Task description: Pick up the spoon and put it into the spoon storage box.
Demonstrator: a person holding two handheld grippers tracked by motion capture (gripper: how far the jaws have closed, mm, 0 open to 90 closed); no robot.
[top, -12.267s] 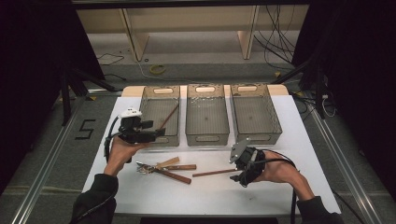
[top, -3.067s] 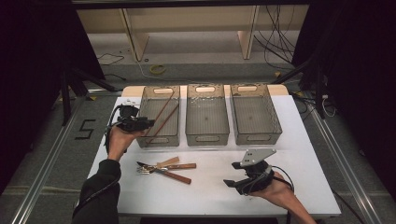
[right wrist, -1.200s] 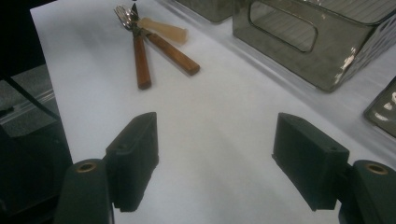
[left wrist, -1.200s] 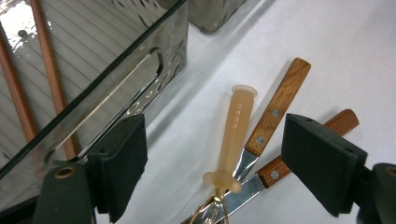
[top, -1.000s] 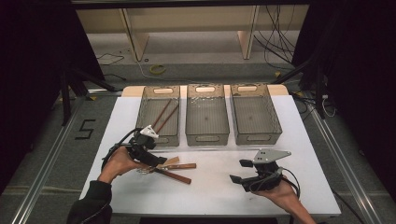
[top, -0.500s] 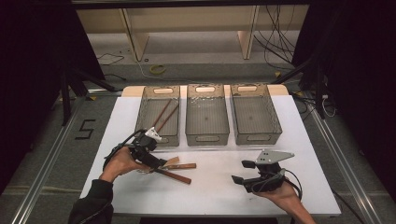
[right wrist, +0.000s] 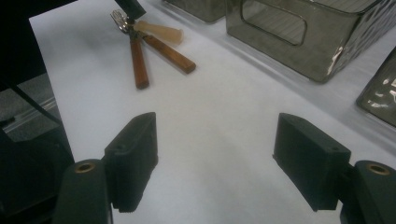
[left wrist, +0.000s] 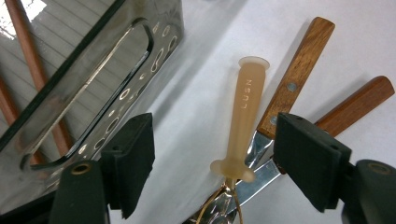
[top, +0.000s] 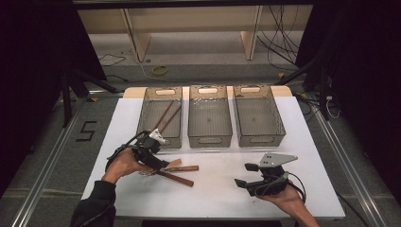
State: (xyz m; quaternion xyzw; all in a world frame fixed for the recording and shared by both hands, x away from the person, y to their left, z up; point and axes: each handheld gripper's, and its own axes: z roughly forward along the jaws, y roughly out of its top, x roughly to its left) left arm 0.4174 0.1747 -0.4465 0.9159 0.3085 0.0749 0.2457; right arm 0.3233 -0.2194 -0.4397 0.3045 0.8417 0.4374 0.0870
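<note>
The left tongs (left wrist: 215, 158), jaws just closing yet unclenched, straddle a beige plastic-handled whisk (left wrist: 243, 116) beside two wooden-handled knives (left wrist: 299, 84); the right tongs (right wrist: 215, 163) hang released above the white desk (right wrist: 224, 130).

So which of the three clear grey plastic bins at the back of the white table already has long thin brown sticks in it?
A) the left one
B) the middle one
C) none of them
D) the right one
A: in the high view two long thin brown sticks lie slanted inside the left clear grey plastic bin, while the middle bin and the right bin hold nothing visible.
</note>
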